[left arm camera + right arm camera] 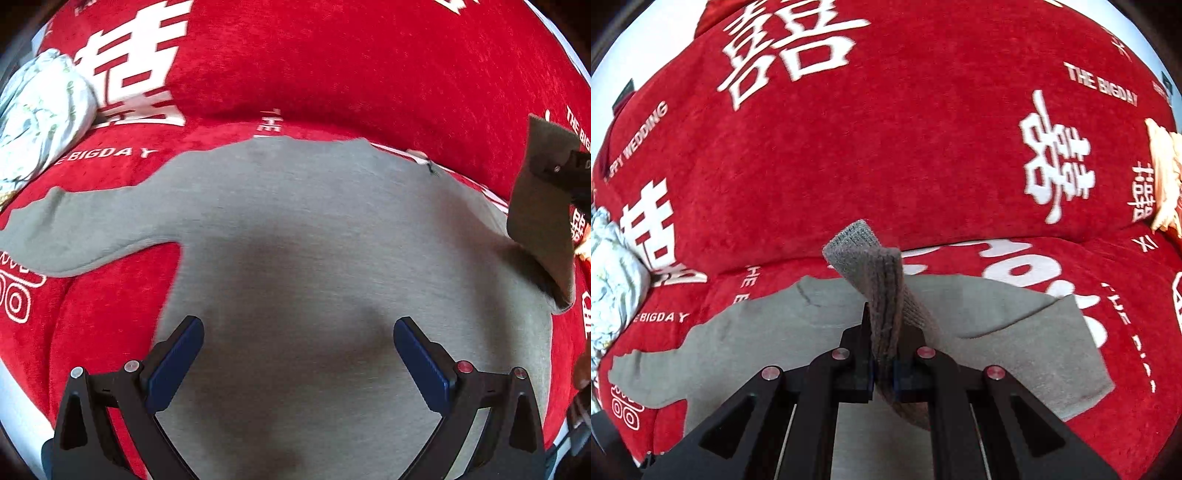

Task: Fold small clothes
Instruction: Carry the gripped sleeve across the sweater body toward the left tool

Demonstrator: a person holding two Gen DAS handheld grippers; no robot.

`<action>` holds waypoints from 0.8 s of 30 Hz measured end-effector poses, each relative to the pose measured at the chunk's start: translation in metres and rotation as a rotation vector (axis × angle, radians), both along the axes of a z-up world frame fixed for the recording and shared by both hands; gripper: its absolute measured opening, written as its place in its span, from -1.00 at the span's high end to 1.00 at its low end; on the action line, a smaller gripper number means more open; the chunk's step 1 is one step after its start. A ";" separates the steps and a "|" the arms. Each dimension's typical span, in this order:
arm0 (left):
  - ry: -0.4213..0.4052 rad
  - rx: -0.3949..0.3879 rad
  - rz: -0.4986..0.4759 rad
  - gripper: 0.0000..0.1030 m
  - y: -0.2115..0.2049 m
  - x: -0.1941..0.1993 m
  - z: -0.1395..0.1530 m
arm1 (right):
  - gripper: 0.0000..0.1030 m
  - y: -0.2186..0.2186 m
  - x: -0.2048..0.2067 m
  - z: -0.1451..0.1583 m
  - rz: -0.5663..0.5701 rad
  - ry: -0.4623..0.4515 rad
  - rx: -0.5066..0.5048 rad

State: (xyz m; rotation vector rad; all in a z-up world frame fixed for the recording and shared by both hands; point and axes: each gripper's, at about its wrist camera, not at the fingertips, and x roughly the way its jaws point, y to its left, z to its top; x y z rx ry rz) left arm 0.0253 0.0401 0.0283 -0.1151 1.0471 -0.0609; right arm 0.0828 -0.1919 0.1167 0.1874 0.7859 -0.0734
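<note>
A ribbed cuff of the grey knitted sweater is clamped by the right claw at 3 o'clock; the left claw is held spread, empty.

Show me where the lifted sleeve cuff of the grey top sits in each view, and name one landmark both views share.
Left wrist view: the sleeve cuff hangs at the far right edge, held up by the right tool.
Right wrist view: the sleeve cuff stands at centre, pinched between the shut fingers of the right tool.
Shared landmark: the pale crumpled cloth at the left edge.
</note>
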 end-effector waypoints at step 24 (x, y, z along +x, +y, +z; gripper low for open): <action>-0.015 -0.034 0.081 -1.00 0.052 -0.025 0.006 | 0.86 0.111 -0.011 -0.029 0.255 0.051 -0.020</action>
